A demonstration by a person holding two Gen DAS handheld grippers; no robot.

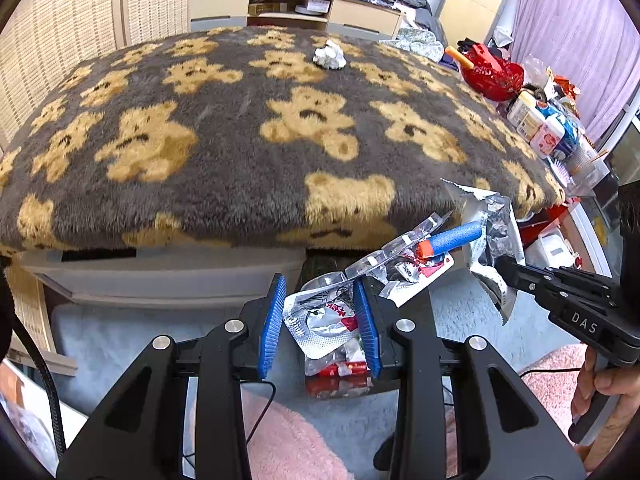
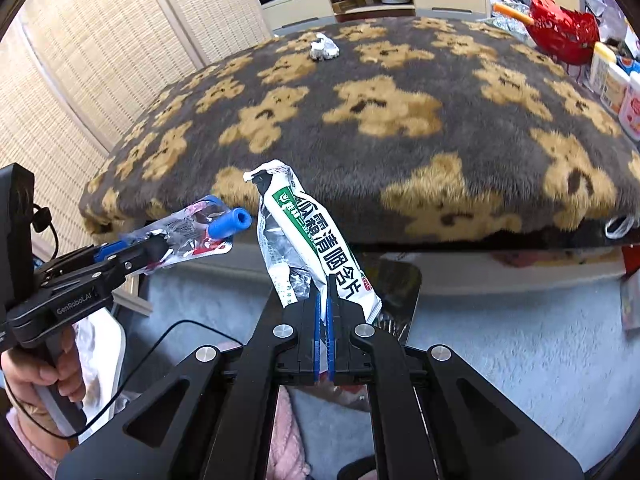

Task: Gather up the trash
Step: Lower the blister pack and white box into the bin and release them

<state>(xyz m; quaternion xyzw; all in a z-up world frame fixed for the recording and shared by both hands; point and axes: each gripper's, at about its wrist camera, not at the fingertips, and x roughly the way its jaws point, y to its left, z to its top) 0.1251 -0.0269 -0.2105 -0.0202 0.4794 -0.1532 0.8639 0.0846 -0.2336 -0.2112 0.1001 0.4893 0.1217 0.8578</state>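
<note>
My left gripper [image 1: 320, 316] is shut on a bunch of trash: silver blister packs and foil wrappers [image 1: 328, 324] with a blue foam dart [image 1: 448, 240] on top; it also shows in the right wrist view [image 2: 160, 246]. My right gripper [image 2: 323, 312] is shut on a white and green lozenge wrapper [image 2: 308, 236], seen from its silver back in the left wrist view [image 1: 488, 232]. Both are held off the near edge of the bear-pattern blanket [image 1: 240, 152]. A crumpled white paper ball [image 1: 330, 55] lies at the blanket's far side, also in the right wrist view [image 2: 323, 48].
A red basket [image 1: 494, 74] and several bottles and jars [image 1: 540, 124] crowd the blanket's right edge. A low cabinet [image 1: 296, 6] stands behind. Woven screens [image 1: 60, 28] are at left. Pale blue carpet [image 2: 500, 344] lies below, with a dark bin opening [image 2: 396, 292] under the grippers.
</note>
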